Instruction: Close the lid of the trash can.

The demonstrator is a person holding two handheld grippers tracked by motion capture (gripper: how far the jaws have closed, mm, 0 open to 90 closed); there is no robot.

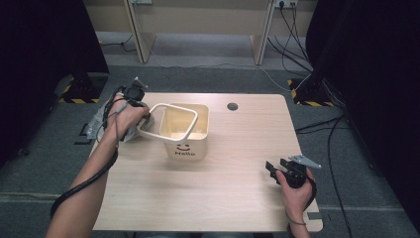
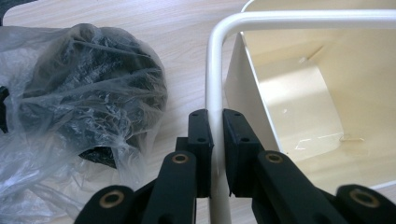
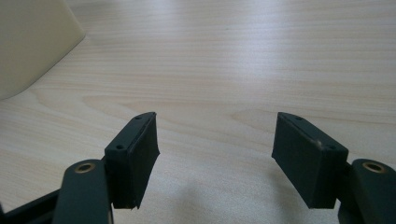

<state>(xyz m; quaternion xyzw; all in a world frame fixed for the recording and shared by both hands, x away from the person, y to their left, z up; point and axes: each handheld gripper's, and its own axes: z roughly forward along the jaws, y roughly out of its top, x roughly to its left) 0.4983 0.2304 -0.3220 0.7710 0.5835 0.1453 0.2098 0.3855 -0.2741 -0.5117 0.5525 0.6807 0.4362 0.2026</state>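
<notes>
A cream square bin (image 1: 186, 144) with a smiley and "Hello" on its front stands on the table's middle left. Its loop handle (image 1: 171, 106) is swung out to the left, tilted over the rim. My left gripper (image 1: 143, 120) is shut on the handle's left bar (image 2: 215, 70), the bar pinched between the two pads. The bin's inside (image 2: 317, 93) looks empty. My right gripper (image 1: 271, 170) rests low at the front right, open, with bare wood between its fingers (image 3: 135, 154). In the right gripper view the bin's corner (image 3: 32, 42) sits at the upper left.
A crumpled clear plastic bag with something dark inside (image 2: 88, 93) lies on the table left of the handle, close to my left hand (image 1: 96, 121). A round cable hole (image 1: 232, 106) sits at the back of the tabletop (image 1: 237, 148). Cables trail over the floor on the right.
</notes>
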